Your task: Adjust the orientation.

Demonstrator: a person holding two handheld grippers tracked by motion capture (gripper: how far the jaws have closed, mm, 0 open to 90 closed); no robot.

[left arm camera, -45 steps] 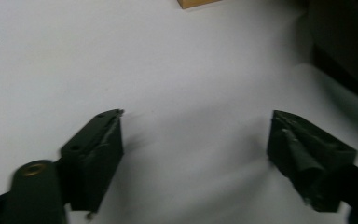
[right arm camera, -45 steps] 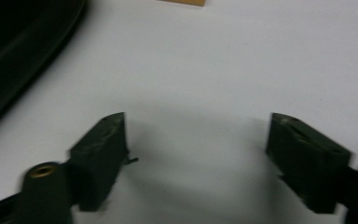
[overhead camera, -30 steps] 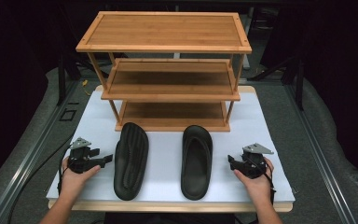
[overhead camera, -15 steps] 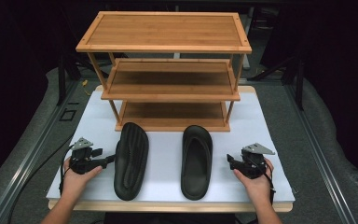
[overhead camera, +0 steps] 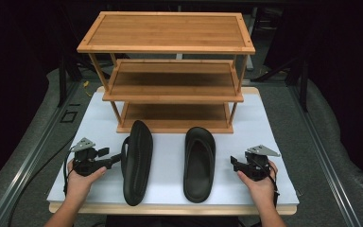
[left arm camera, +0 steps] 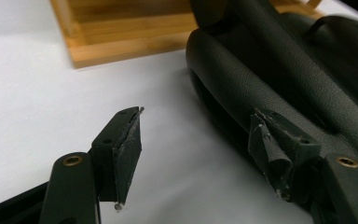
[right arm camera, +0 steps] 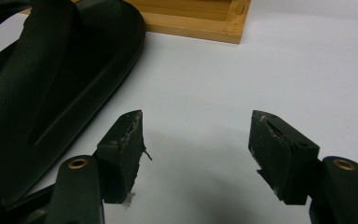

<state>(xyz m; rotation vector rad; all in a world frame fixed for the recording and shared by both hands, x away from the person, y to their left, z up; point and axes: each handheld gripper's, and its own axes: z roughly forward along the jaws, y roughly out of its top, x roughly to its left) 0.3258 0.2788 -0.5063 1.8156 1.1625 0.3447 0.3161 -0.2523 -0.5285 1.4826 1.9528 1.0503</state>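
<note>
Now, at the table: two black sandals lie side by side on the white table top [overhead camera: 269, 142], just in front of a three-tier wooden shoe rack [overhead camera: 170, 71]. Left sandal [overhead camera: 137, 161] is tipped up on its edge, sole side facing the left gripper [overhead camera: 116, 159], toe end near the rack's bottom shelf. Right sandal [overhead camera: 199, 163] lies flat, footbed up, toe also toward the rack, not touching it. Left gripper, held in the person's left hand [overhead camera: 78, 182], points sideways at the tipped sandal; its tips sit right at the sandal's edge in the high view. In the left gripper view the jaws stand wide, though they have just been closing a little; one pad [left arm camera: 127, 154] hangs over bare white surface, the other [left arm camera: 270, 144] is against or just in front of the sandal's dark side [left arm camera: 270, 79]. Cannot tell whether that pad actually touches. Nothing is pinched between them. Right gripper [overhead camera: 234, 164], in the right hand [overhead camera: 260, 184], rests on the table just beside the flat sandal, apart from it. In the right gripper view its jaws stand wide over empty white surface, pads [right arm camera: 126, 154] worn at the edges, the sandal [right arm camera: 51, 88] off to one side and a corner of the rack's base [right arm camera: 200, 18] beyond.
</note>
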